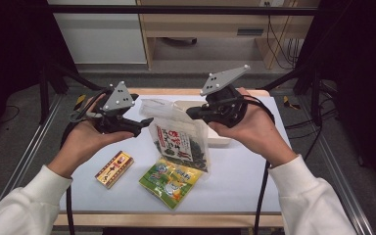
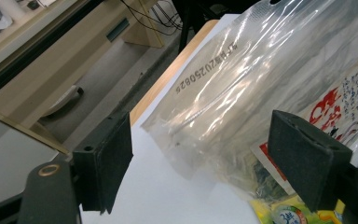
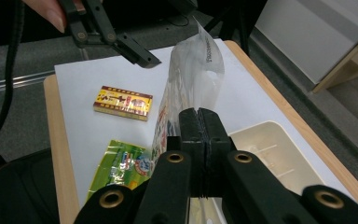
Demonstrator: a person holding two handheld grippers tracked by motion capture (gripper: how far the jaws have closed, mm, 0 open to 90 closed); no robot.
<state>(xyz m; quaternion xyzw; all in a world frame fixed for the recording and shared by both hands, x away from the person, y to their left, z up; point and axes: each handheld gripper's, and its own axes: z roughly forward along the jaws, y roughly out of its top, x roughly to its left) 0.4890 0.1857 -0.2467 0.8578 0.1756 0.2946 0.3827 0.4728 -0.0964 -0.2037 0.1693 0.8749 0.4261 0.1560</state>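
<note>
White tabletop (image 1: 235, 186) with a wooden edge formed our work surface; grey floor and a pale wooden cabinet lay beyond it. We noted a clear plastic snack bag (image 1: 178, 134), printed with a red-and-white label and holding dark contents, raised upright above the middle of the table. Our right gripper (image 1: 192, 112) had its jaws pressed together on the bag's right edge; in the right gripper view the two black pads met with the film (image 3: 191, 74) pinched between them and the bag rising ahead of them. Our left gripper (image 1: 144, 122) stood with its jaws spread. Seen from above, its tips sat just beside the bag's upper left edge; in the left gripper view the transparent top of the bag (image 2: 242, 93) lay between and beyond the two open pads, and we could not tell whether either pad touched it.

Below the bag, a yellow-green sachet (image 1: 171, 181) lay flat on the tabletop. Well to its left lay a small red-and-yellow box (image 1: 113, 168). A shallow white tray (image 1: 220, 139) rested behind the bag, under the right hand (image 1: 247, 125).
</note>
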